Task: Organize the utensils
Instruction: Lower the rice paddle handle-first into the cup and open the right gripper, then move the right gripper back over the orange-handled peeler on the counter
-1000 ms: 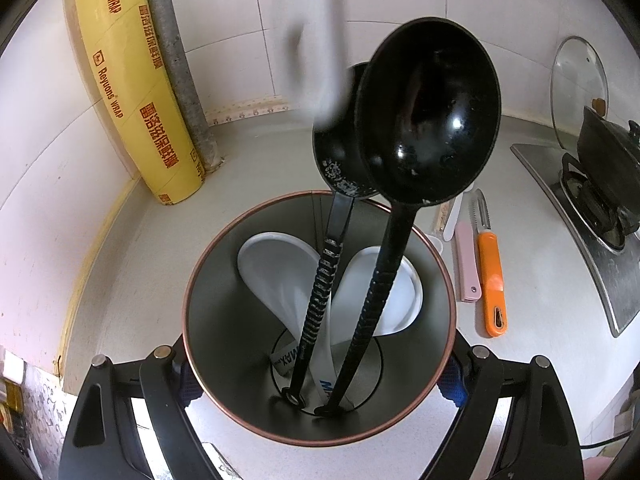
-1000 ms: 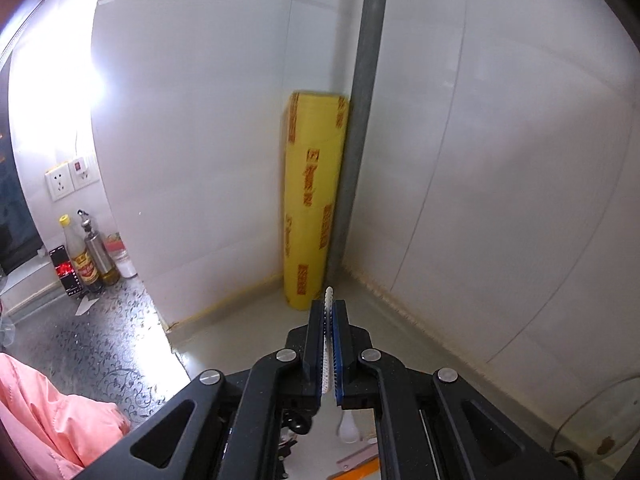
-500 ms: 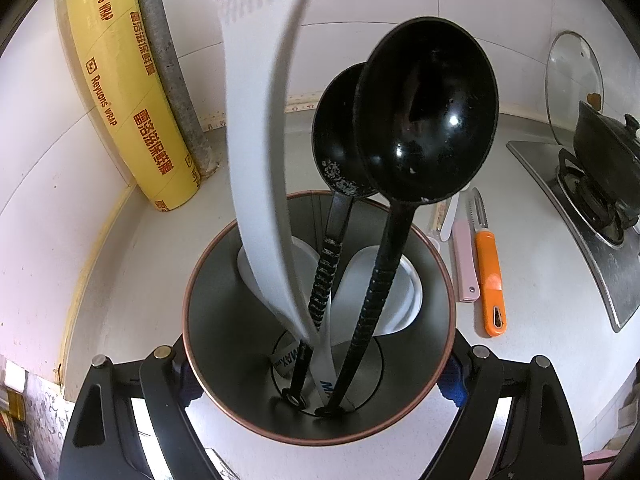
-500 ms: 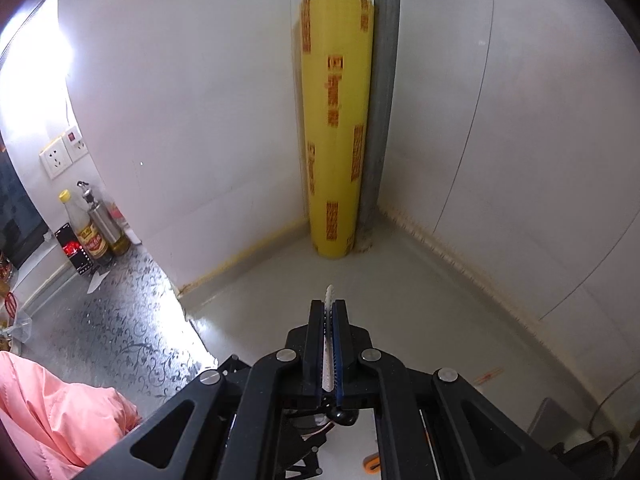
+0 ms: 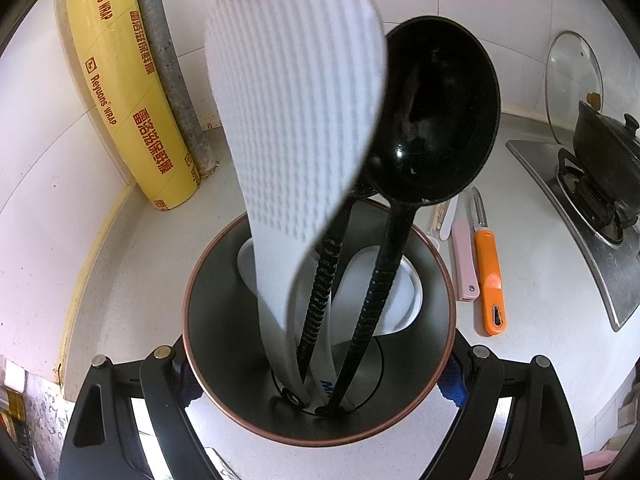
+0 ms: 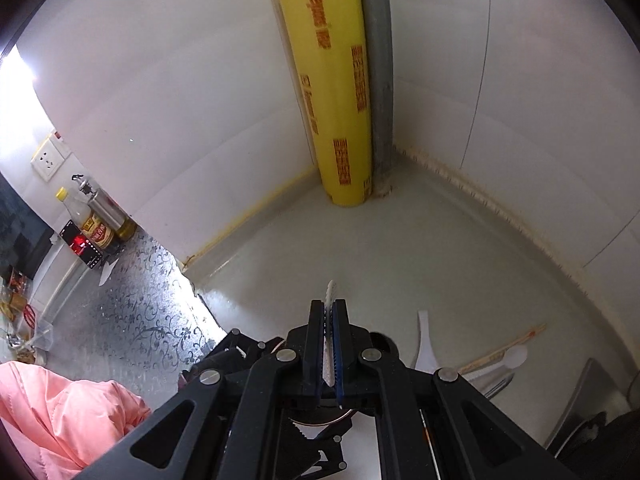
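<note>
- Already, the right claw (image 6: 329,344) was pinching the white rice paddle (image 5: 296,128) by its ridged head, the handle well down inside the holder.
- The left claw (image 5: 320,364) was clamped round the dark utensil holder (image 5: 208,300), its fingers pressed on either side of the copper rim.
- Inside stood two black ladles (image 5: 432,120) and more white paddles, so most sorting looked done.
- Left on the worktop (image 5: 532,280), right of the holder: an orange peeler (image 5: 490,268) and a pink knife (image 5: 464,256); in the right wrist view also chopsticks (image 6: 504,350) and a white spoon (image 6: 514,356).
</note>
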